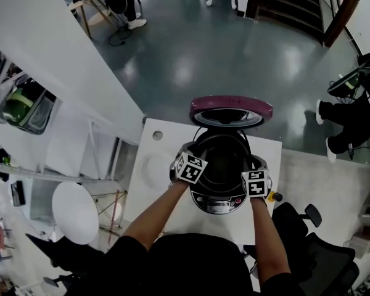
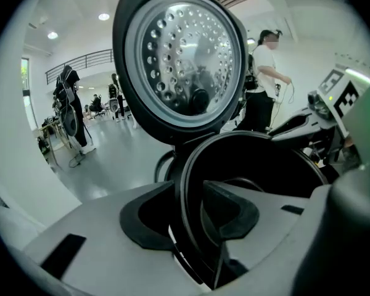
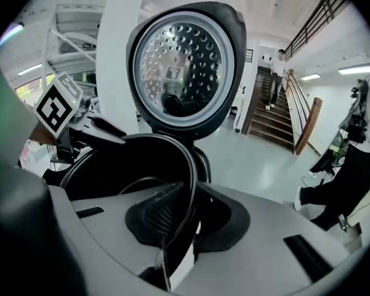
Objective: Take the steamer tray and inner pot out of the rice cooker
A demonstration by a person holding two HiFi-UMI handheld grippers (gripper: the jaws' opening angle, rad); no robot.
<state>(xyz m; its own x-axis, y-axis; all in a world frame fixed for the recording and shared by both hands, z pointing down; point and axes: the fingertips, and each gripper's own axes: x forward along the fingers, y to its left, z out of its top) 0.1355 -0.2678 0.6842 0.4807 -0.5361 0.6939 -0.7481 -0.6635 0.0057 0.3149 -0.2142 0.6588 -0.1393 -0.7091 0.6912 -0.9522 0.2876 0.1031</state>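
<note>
A glossy grey floor surrounds a small white table in the middle of the head view, and the rice cooker stands on it. The black inner pot sits down in the cooker, mouth upward. Its thin dark rim stands on edge between each pair of jaws, at the pot's left side and right side. The right gripper has its pads pinched onto the rim at centre frame. The left gripper straddles the rim with its jaws spread, a sliver of gap showing at the outer pad. Both tools are equally near, one on each side of the pot, so the lift looks to be straight up once the left one bites. The lid stands open above the pot in the frame, clear of that path. A pale round shape lies on the table left of the cooker. Whether it is the steamer tray I cannot tell.
</note>
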